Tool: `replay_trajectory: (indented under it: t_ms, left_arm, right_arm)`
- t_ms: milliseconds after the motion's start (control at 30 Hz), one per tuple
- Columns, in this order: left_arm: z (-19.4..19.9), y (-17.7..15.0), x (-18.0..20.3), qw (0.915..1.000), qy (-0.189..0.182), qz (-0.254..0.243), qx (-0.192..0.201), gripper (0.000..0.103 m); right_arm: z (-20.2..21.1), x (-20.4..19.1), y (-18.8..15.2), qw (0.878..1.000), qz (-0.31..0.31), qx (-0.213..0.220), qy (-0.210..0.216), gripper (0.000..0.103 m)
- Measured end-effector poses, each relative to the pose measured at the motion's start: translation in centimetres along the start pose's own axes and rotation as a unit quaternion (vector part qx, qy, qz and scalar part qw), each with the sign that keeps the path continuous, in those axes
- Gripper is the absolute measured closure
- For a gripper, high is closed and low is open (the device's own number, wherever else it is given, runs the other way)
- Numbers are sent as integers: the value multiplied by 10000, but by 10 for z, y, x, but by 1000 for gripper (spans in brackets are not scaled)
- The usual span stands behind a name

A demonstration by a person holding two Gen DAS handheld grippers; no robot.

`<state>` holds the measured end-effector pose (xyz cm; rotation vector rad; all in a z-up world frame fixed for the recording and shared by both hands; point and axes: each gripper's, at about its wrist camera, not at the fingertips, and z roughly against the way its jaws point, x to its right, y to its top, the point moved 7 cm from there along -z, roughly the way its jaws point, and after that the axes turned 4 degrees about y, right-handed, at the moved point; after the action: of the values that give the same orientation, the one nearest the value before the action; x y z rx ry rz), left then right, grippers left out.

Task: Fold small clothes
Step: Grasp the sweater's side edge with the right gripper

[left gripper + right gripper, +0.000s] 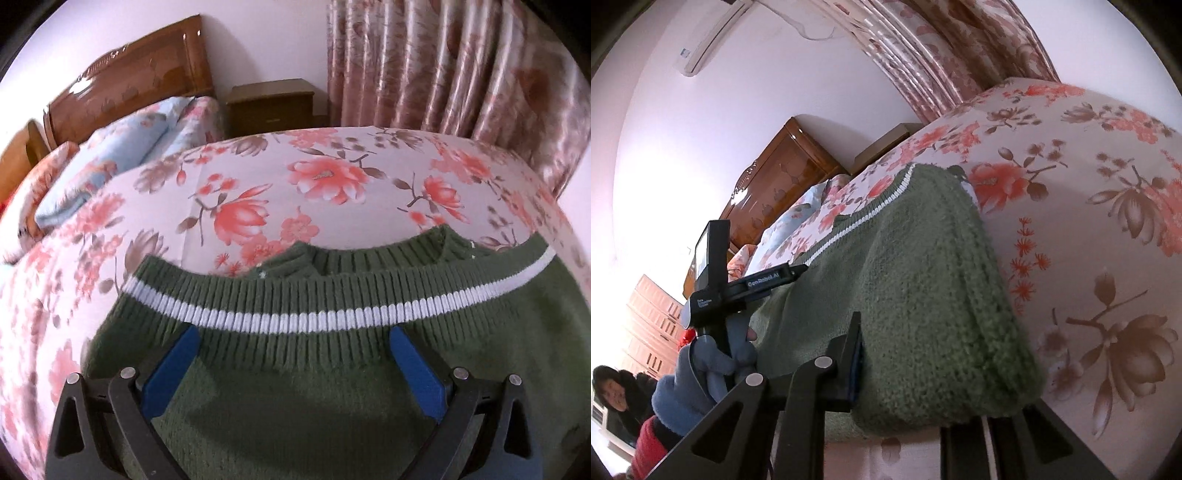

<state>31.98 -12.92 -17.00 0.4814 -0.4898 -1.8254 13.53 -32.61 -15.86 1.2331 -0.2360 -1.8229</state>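
A small green knit sweater [314, 387] with a white stripe on its ribbed hem lies folded on the floral bedsheet [295, 184]. My left gripper [293, 332] is open just above the sweater, its blue pads [173, 369] spread wide over the knit near the hem. In the right wrist view the sweater [923, 295] is a thick folded bundle. My right gripper [916, 406] stands wide around the bundle's near end, one finger [849, 365] on its left side; the other finger is hidden under the knit. The left gripper [768, 280] shows in a gloved hand.
A wooden headboard [129, 85], pillows [122, 147] and a bedside cabinet [273, 103] stand at the far left. Patterned curtains [443, 62] hang behind the bed. A person [617, 395] is at the lower left of the right wrist view.
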Motion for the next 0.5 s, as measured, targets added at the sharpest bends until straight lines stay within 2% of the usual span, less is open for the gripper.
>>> replay_trajectory:
  t_ms: [133,200,300,333,367,400,500]
  left_arm:
    - [40,-35,0,9988,-338,16,367,0]
    - [67,-64,3,9973,-439,-120,581,0]
    - [81,-100,13,9962,-381,-523,589,0]
    - [81,-111,18,9954,-302,-719,550,0]
    - [83,-119,20,9940,-149,-840,682,0]
    - [85,-123,19,9938,-108,-814,746,0]
    - [85,-132,19,9957,-129,-705,587,0]
  right_arm:
    - [-1,4,-2,9998,-155,-75,36,80]
    - [-4,8,-3,9995,-293,-102,47,78]
    - [-6,13,-4,9990,-420,-115,61,75]
    - [-7,14,-4,9989,-445,-113,74,75]
    - [-7,14,-4,9988,-469,-110,88,74]
    - [-7,16,-4,9986,-503,-102,94,73]
    - [-8,17,-4,9986,-517,-93,86,73]
